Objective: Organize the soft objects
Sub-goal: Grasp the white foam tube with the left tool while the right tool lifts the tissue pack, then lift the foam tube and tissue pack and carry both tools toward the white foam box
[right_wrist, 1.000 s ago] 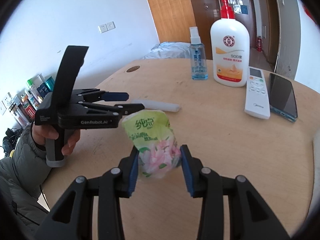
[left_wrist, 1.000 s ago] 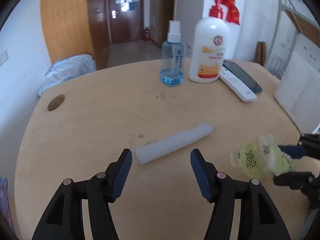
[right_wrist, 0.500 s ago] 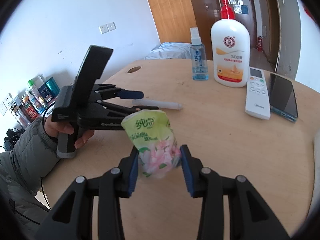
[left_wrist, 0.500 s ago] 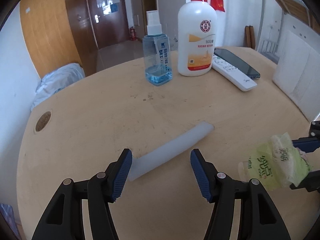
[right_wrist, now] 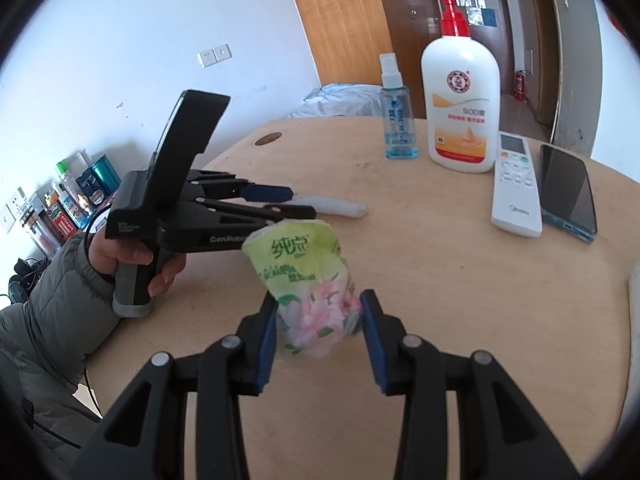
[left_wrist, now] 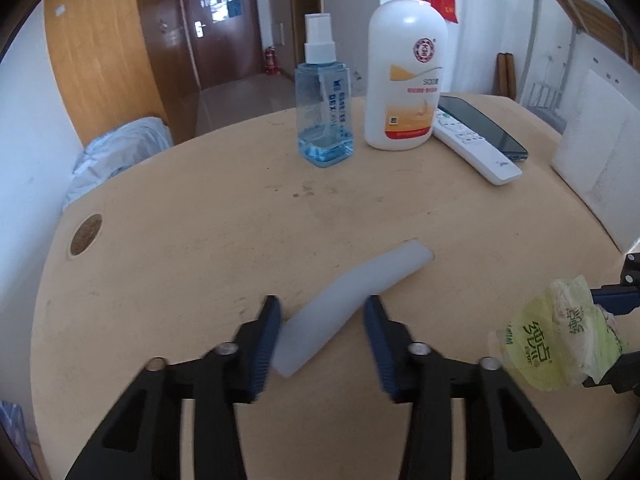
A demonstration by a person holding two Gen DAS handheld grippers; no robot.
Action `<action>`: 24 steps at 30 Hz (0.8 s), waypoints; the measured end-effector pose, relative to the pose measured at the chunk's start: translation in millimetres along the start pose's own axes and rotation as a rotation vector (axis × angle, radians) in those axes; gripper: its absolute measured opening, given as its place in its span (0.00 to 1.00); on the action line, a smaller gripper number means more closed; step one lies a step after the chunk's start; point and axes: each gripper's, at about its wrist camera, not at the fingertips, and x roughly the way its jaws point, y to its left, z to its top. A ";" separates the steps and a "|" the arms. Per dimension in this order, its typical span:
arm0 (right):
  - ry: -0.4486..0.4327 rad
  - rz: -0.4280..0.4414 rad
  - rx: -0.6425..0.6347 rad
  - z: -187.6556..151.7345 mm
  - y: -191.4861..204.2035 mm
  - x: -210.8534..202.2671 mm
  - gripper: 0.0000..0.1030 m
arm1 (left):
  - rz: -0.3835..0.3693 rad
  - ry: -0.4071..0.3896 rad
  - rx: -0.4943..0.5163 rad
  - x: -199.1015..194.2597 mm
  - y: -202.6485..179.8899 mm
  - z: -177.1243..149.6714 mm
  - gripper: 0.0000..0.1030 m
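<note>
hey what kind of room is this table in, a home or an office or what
Probably a dorm or lived-in bedroom: a white pump lotion bottle, a white air-conditioner remote and a dark smartphone share the round wooden table, with rumpled pale bedding behind.

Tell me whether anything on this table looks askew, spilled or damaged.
Only the green tissue pack looks crumpled, squeezed in the right claw. The white soft strip lies diagonally on the table. Nothing spilled.
</note>
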 end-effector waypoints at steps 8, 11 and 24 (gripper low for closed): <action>-0.003 -0.006 0.003 -0.5 -1.0 -0.8 0.43 | 0.028 -0.043 -0.043 -18.5 -3.1 -8.3 0.07; -0.005 -0.010 0.000 -0.7 0.2 -1.7 0.43 | 0.016 -0.066 -0.041 -30.5 -9.9 -12.7 0.07; -0.053 -0.044 -0.009 -9.0 14.9 -32.4 0.43 | -0.065 -0.129 -0.067 -88.7 -47.8 -30.3 0.07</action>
